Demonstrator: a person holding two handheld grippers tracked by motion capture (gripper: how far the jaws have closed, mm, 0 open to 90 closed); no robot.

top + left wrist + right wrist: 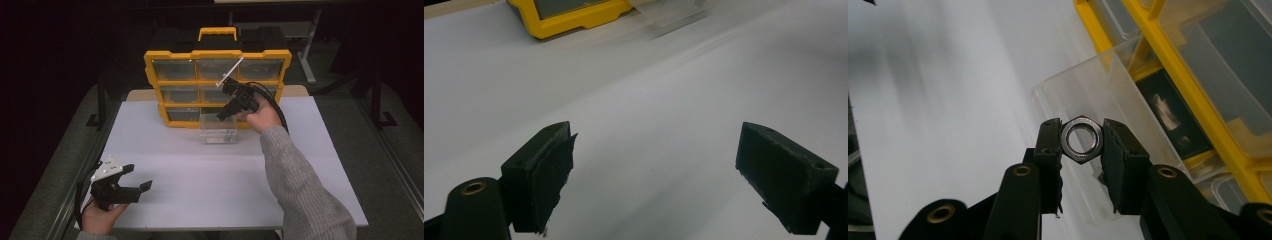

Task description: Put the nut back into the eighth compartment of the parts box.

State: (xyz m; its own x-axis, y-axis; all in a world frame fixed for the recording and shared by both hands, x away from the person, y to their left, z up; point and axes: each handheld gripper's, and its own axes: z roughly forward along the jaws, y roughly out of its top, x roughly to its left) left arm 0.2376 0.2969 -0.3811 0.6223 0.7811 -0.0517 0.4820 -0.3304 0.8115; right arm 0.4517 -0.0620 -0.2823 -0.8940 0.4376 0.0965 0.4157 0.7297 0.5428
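I judge the step in hand to be carrying a part to or from the drawer; my right gripper (1082, 141) has its two black jaws closed on a silver hexagonal steel nut (1081, 139), and it hangs over the clear plastic drawer (1098, 90) that stands pulled out on the table in front of the yellow-framed parts organiser with transparent drawers (216, 80). Whether the nut is going in or coming out I cannot tell from this alone — the hold looks the same either way.

The nut sits right at the jaw tips, pinched flat to flat, its bore facing the right gripper camera so I look straight through the hole; the pads touch opposite flats and nothing else steadies it. From above, the right gripper (226, 110) is near the drawer's back rim, just in front of the organiser's lower row, with the empty slot dark behind it.

If the nut is meant for the drawer, the next move calls for lowering the tips inside the walls and easing the jaws apart; a release from up here could bounce it off the thin plastic rim onto the white table top (200, 175).

My left gripper (656, 150) rests well apart at the near left corner — jaws wide open, holding nothing, bare white surface between them.
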